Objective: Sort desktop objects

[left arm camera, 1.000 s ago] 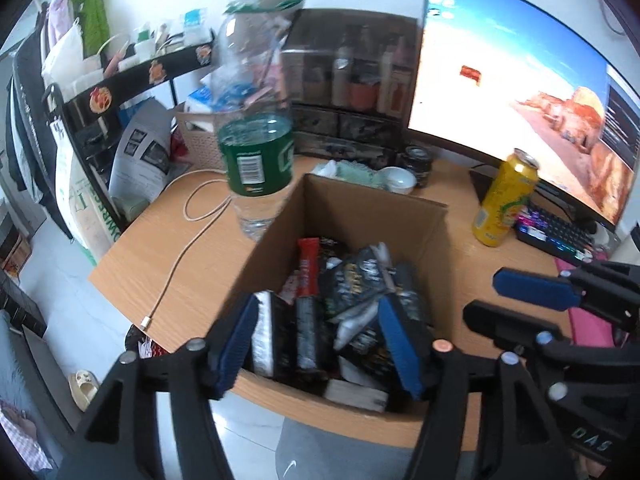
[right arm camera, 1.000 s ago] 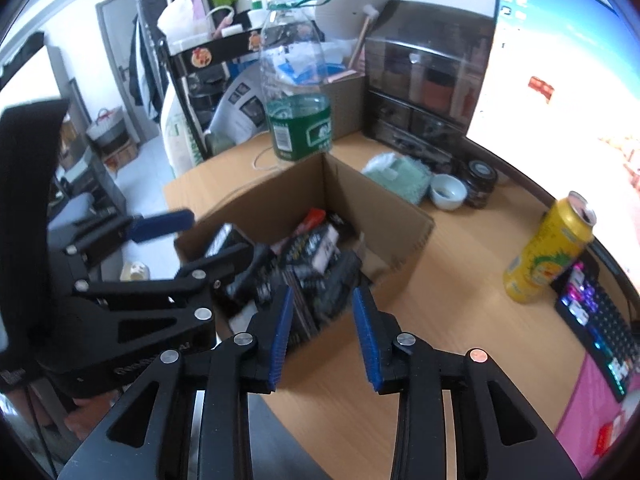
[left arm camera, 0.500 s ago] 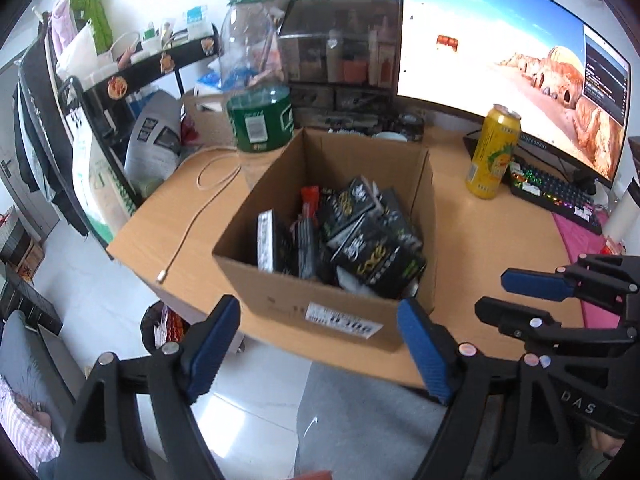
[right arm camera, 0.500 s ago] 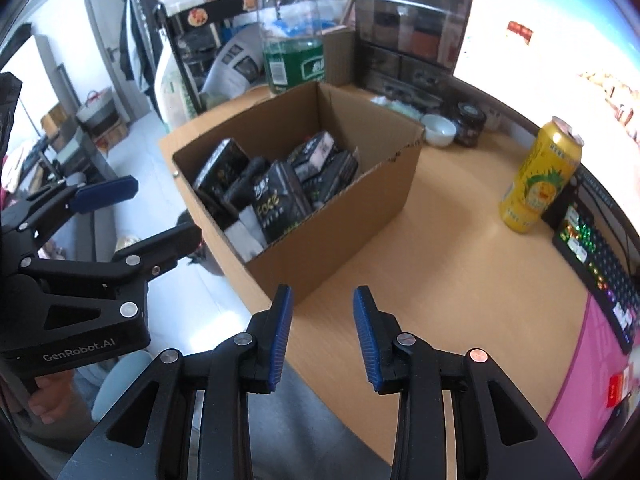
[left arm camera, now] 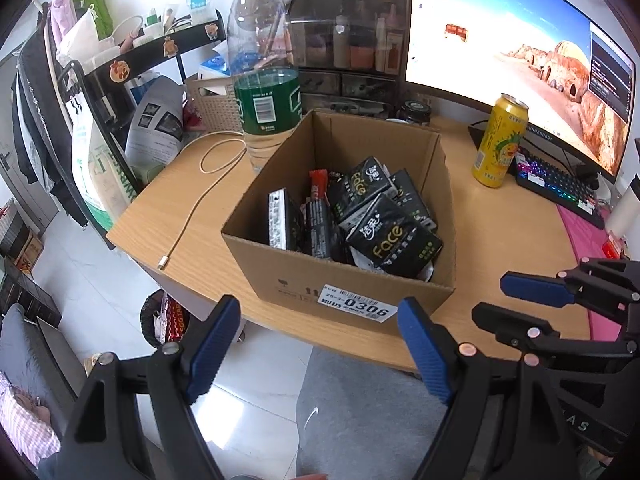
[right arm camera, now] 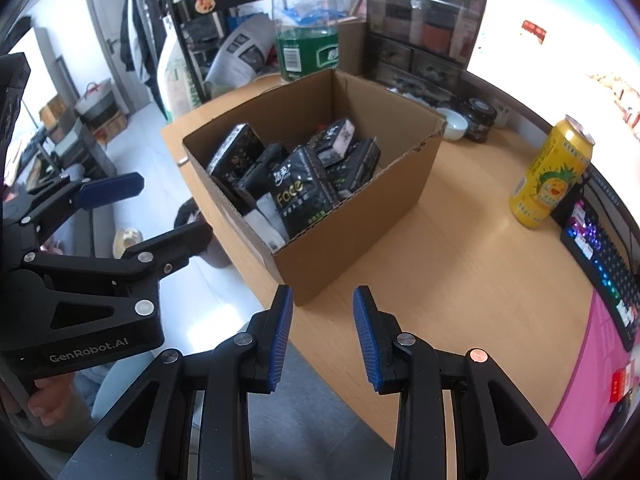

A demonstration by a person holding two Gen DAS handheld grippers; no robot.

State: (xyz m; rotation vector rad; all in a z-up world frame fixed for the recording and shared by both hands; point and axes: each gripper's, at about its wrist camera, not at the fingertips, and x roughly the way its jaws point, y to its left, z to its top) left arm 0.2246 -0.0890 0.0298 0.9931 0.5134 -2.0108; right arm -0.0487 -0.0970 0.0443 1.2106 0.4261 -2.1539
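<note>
A cardboard box (left arm camera: 348,292) sits at the front edge of the wooden desk (left arm camera: 200,232), also in the right wrist view (right arm camera: 352,232). It holds several black tissue packs (left arm camera: 394,238) and a red-tipped snack bar (left arm camera: 318,188). My left gripper (left arm camera: 316,332) is open and empty, in front of and below the box's near wall. My right gripper (right arm camera: 322,322) is open and empty, near the box's front corner, and shows at the right of the left wrist view (left arm camera: 520,300).
A large water bottle (left arm camera: 266,92) stands behind the box at left. A yellow can (left arm camera: 500,142) stands right, near a keyboard (left arm camera: 560,188) and monitor (left arm camera: 512,52). A white cable (left arm camera: 200,196) lies at left. A jar (right arm camera: 478,120) and small bowl (right arm camera: 452,124) sit behind.
Both grippers have pulled back from over the box toward the desk's front edge. The box now lies fully ahead of them. Both stay open.
</note>
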